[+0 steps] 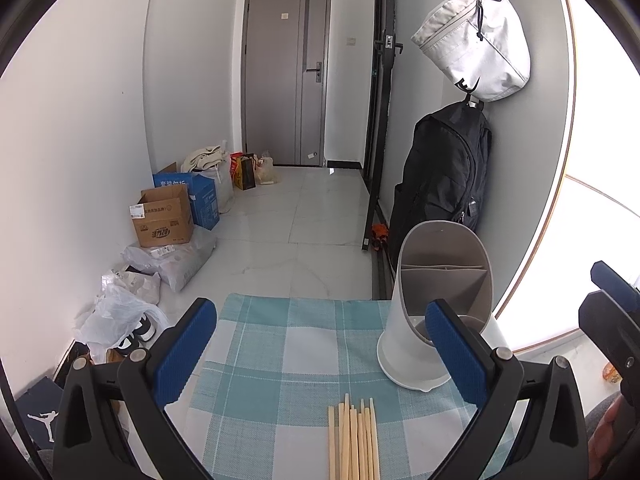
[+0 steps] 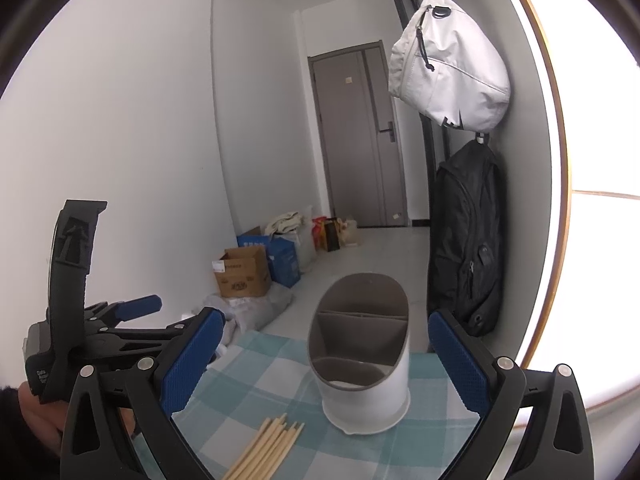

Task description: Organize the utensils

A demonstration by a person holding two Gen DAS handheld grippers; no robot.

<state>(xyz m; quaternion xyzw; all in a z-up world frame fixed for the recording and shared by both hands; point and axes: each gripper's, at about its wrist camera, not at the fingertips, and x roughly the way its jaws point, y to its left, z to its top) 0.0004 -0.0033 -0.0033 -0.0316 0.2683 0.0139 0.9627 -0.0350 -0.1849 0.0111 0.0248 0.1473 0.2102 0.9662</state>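
A bundle of several wooden chopsticks [image 1: 354, 438] lies on the teal checked cloth [image 1: 288, 344], tips pointing away from me. The same chopsticks [image 2: 266, 450] show at the bottom of the right wrist view. A white utensil holder [image 1: 434, 308] with a grey divided insert stands upright to their right, and that holder [image 2: 362, 364] sits centred ahead of the right gripper. My left gripper [image 1: 320, 354] hangs open above the cloth, with nothing between its blue pads. My right gripper [image 2: 324, 354] is open too, framing the holder from nearer the camera. The left gripper [image 2: 132, 308] also appears at left.
A black backpack [image 1: 444, 172] and a white bag [image 1: 476, 40] hang on the wall right of the table. Cardboard boxes [image 1: 164, 216] and plastic bags [image 1: 120, 316] crowd the floor at left. A grey door [image 1: 286, 76] closes the hallway. A bright window [image 2: 600, 240] lies at far right.
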